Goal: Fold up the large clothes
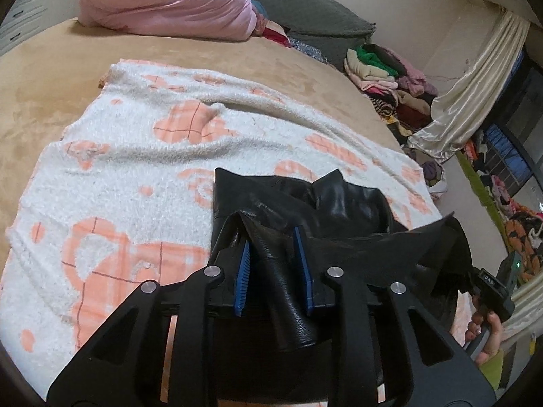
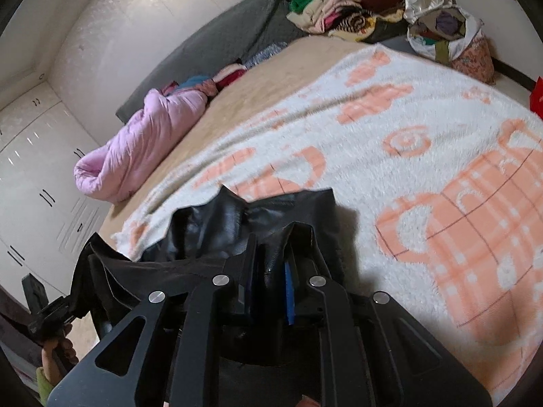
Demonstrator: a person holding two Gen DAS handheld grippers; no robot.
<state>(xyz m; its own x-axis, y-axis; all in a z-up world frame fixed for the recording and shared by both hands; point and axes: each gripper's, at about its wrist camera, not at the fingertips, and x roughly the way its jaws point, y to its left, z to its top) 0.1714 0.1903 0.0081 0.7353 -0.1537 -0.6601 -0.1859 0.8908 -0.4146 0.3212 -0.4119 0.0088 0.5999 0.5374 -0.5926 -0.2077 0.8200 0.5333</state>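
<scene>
A black leather garment hangs between my two grippers, above a white and peach fleece blanket spread on the bed. My left gripper is shut on a bunched fold of the garment between its blue pads. My right gripper is shut on another fold of the same garment. The other gripper shows at the right edge of the left wrist view and at the lower left of the right wrist view. The garment's lower part is hidden behind the grippers.
A rolled pink quilt lies at the far side of the tan bed. A grey headboard cushion, a pile of clothes and a cream curtain are beyond. White cupboards stand beside the bed.
</scene>
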